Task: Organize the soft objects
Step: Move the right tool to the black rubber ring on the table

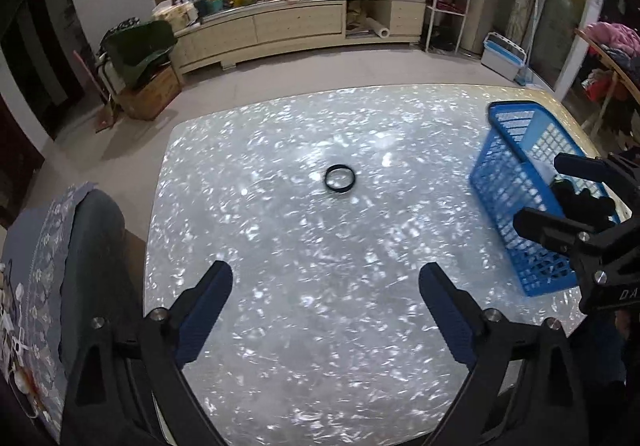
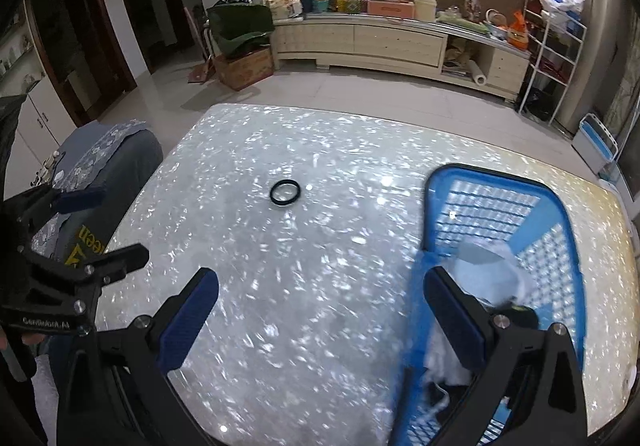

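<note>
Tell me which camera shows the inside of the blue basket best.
Right wrist: it looks down into the blue basket, showing white cloth inside. Left wrist sees the blue basket side-on, partly behind the right gripper.

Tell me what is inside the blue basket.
The blue basket holds a white soft item and something dark near its close end. The right hand-held gripper blocks that end, so whatever else lies there is hidden.

We find both wrist views looking steeply down, close over the table (image 1: 304, 326) (image 2: 304, 326), facing the TV cabinet (image 1: 300, 21) (image 2: 360, 41). Both share the table and blue basket (image 1: 516, 181) (image 2: 556, 242).
</note>
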A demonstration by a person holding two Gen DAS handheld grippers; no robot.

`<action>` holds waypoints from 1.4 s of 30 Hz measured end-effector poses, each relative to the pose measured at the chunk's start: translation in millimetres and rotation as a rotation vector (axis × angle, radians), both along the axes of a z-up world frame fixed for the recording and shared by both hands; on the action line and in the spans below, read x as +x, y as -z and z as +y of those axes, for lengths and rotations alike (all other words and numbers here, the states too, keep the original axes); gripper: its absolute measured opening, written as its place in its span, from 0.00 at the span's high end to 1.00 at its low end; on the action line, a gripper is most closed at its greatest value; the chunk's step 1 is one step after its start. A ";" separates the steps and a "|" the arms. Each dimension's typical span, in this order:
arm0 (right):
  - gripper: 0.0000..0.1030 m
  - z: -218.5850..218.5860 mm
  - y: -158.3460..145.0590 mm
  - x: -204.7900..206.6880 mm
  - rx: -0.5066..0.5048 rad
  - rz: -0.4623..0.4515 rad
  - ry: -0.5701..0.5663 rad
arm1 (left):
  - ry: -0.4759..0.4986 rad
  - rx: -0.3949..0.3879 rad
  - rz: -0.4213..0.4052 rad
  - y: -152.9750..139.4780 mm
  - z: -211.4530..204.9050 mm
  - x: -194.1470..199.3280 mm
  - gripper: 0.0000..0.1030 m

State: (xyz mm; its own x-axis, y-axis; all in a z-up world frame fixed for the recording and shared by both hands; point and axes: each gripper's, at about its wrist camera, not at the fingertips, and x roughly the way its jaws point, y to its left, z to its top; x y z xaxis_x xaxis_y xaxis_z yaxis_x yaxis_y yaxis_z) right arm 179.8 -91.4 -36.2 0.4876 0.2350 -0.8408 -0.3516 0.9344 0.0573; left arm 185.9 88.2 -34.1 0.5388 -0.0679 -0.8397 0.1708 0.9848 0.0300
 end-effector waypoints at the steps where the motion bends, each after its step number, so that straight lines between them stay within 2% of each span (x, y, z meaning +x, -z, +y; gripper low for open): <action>1: 0.00 6.1 2.6 4.3 0.002 0.002 -0.006 | -0.006 -0.002 0.003 2.6 5.4 0.9 0.00; 13: 0.00 62.6 32.0 36.5 -0.013 0.053 -0.039 | -0.066 -0.024 -0.027 24.2 64.8 20.1 0.00; 26: 0.00 108.9 85.8 74.3 -0.043 0.099 -0.034 | -0.120 -0.037 0.013 65.9 110.8 64.0 0.00; 31: 0.00 108.2 106.6 92.3 -0.024 0.119 0.010 | -0.123 -0.029 0.025 82.5 118.2 81.4 0.00; 34: 0.00 108.3 118.8 102.5 -0.009 0.135 0.032 | -0.111 0.005 0.027 92.9 116.3 91.6 0.00; 42: 0.00 111.7 137.1 125.4 -0.031 0.132 0.060 | -0.085 -0.007 0.045 116.1 111.0 118.1 0.00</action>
State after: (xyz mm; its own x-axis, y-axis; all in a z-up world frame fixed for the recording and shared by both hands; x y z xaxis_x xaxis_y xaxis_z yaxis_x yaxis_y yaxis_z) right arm 305.2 20.3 -173.3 0.3850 0.1818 -0.9048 -0.2867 0.9555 0.0700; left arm 304.0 199.2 -150.3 0.5045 -0.0293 -0.8629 0.0875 0.9960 0.0173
